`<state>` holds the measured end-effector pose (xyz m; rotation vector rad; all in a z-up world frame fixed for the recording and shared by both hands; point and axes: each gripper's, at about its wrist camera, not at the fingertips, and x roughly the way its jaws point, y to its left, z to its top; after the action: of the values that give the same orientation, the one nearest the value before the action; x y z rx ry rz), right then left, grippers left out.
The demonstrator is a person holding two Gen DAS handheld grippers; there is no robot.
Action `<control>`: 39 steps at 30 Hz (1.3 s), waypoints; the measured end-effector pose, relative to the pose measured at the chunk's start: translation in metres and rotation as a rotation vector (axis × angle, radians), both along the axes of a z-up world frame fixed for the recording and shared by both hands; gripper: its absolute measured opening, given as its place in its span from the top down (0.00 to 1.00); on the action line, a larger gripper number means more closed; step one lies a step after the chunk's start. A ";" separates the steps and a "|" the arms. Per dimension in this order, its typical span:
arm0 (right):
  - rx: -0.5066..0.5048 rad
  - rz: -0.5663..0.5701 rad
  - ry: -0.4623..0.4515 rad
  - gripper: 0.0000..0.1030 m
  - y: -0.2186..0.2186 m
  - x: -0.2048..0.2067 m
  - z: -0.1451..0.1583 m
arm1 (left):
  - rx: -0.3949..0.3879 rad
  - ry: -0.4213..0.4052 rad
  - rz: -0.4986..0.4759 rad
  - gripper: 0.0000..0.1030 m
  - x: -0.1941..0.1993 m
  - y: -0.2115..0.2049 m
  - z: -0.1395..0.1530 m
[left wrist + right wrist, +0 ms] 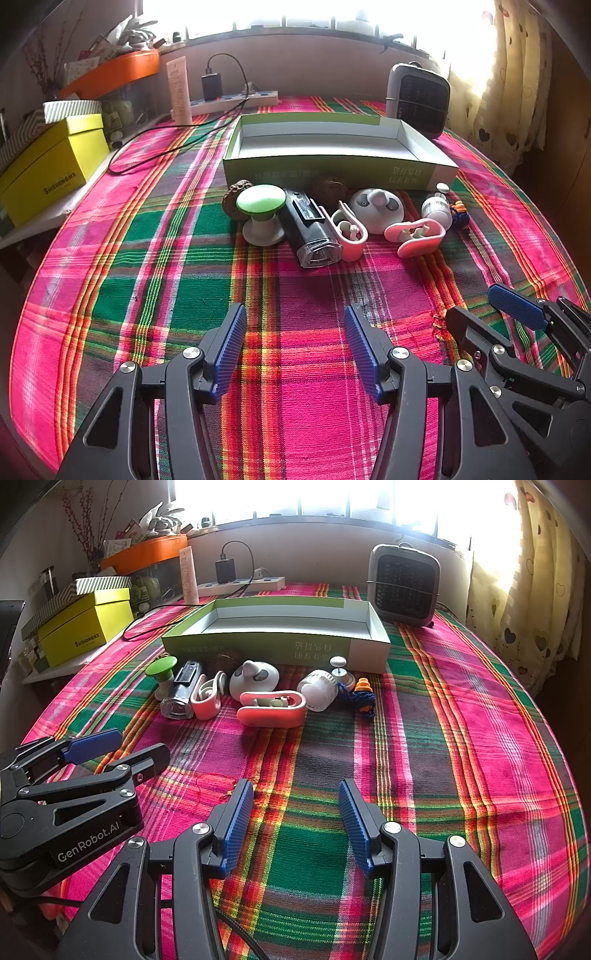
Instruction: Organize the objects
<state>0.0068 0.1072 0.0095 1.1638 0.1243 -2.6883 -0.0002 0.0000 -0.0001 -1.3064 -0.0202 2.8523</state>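
Plaid cloth (424,775), pink and green, covers the table, and it lies loose enough that a dragged finger could ruck it and shift everything on it. Nearest, the left gripper (295,350) and right gripper (295,823) hover side by side over bare cloth, both wide open and empty.

Farther out, the things to be sorted lie in a tight row just before the box (332,166), which stands empty. The torch (314,229) lies touching a pink clip (351,236) on one side and the green knob (260,214) on the other; closing on the torch would likely nudge both. The knob stands on a narrow foot and looks easy to tip. The panda (255,677) is round and smooth, so it may squirt from the pads or roll. The second clip (273,707) lies flat and low, and fingers coming down on it could catch the cloth. The white cap (319,690) and blue toy (364,698) touch; lifting one may drag the other.

The box is light card, so a bump on its near wall could slide it toward the fan (404,583). With both grippers so near each other, reaching for the same cluster risks a clash.
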 end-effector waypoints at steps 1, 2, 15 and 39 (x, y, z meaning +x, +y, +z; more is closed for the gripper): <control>0.000 0.000 0.000 0.52 0.000 0.000 0.000 | 0.000 0.000 0.000 0.47 0.000 0.000 0.000; 0.000 0.000 0.000 0.52 0.000 0.000 0.000 | 0.000 0.000 0.000 0.47 0.000 0.000 0.000; -0.002 0.001 0.000 0.52 0.000 0.000 0.000 | 0.002 -0.002 -0.002 0.46 0.001 0.003 0.001; -0.004 0.004 -0.002 0.52 0.002 -0.002 0.002 | 0.007 -0.021 -0.009 0.46 -0.002 -0.001 0.002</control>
<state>0.0050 0.1093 0.0111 1.1637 0.1210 -2.6831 -0.0024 -0.0013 0.0015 -1.3316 -0.0238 2.8289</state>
